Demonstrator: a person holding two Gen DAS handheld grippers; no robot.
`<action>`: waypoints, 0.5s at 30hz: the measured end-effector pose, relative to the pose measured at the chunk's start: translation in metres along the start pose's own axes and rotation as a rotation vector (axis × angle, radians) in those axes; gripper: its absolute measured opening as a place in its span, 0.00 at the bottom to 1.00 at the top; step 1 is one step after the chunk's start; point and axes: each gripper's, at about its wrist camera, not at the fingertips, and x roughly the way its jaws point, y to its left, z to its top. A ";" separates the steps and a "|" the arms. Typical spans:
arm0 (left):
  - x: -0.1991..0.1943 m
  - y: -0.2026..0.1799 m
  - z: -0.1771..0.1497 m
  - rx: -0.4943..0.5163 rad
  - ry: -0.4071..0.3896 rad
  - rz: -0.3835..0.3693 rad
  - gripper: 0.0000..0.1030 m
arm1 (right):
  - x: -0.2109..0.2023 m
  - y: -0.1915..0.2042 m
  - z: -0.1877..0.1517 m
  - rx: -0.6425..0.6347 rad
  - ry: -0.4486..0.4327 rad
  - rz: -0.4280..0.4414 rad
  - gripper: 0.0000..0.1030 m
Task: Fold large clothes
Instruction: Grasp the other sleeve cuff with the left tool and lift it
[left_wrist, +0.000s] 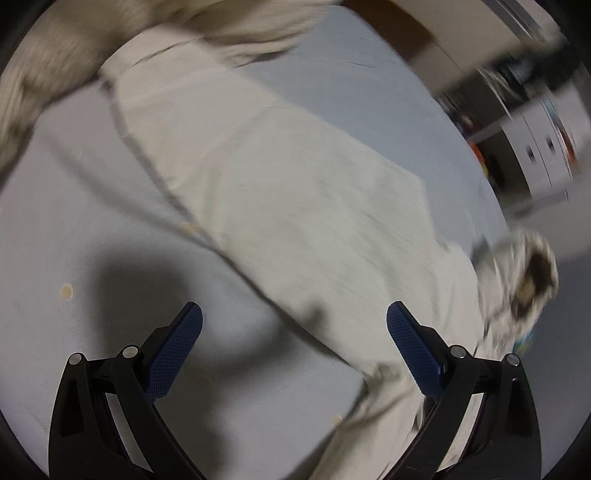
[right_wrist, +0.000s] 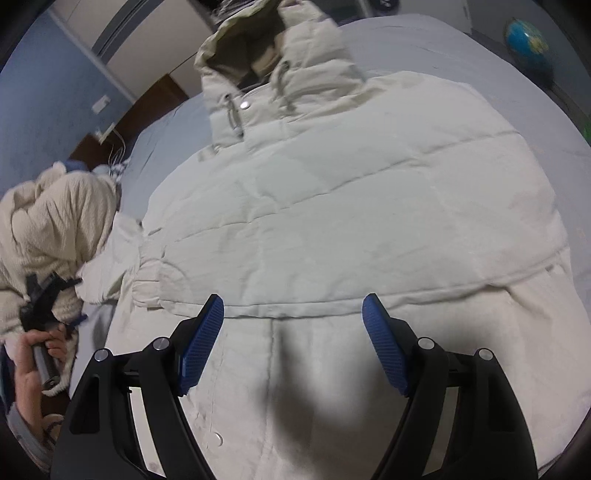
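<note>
Now I see the right gripper (right_wrist: 293, 314) with its jaws wide and nothing between them, above the lower part of the cream padded jacket (right_wrist: 351, 206), which lies spread flat on the bed (right_wrist: 424, 40) with its hood (right_wrist: 266, 55) at the far end. My left gripper (left_wrist: 294, 325) also has wide, empty jaws, over the grey sheet (left_wrist: 74, 206) beside a blurred part of the jacket.

Black linkage arms with silver rivets carry blue textured fingers (right_wrist: 384, 349); cream knitted sleeve (right_wrist: 55, 221).
</note>
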 end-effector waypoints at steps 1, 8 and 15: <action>0.003 0.010 0.005 -0.042 0.002 -0.018 0.93 | -0.003 -0.005 -0.001 0.016 -0.007 0.007 0.72; 0.013 0.032 0.025 -0.130 -0.028 -0.105 0.75 | -0.006 -0.011 -0.007 0.045 -0.014 0.009 0.72; 0.028 0.052 0.040 -0.183 -0.073 -0.057 0.75 | -0.005 -0.014 -0.010 0.064 -0.004 -0.004 0.72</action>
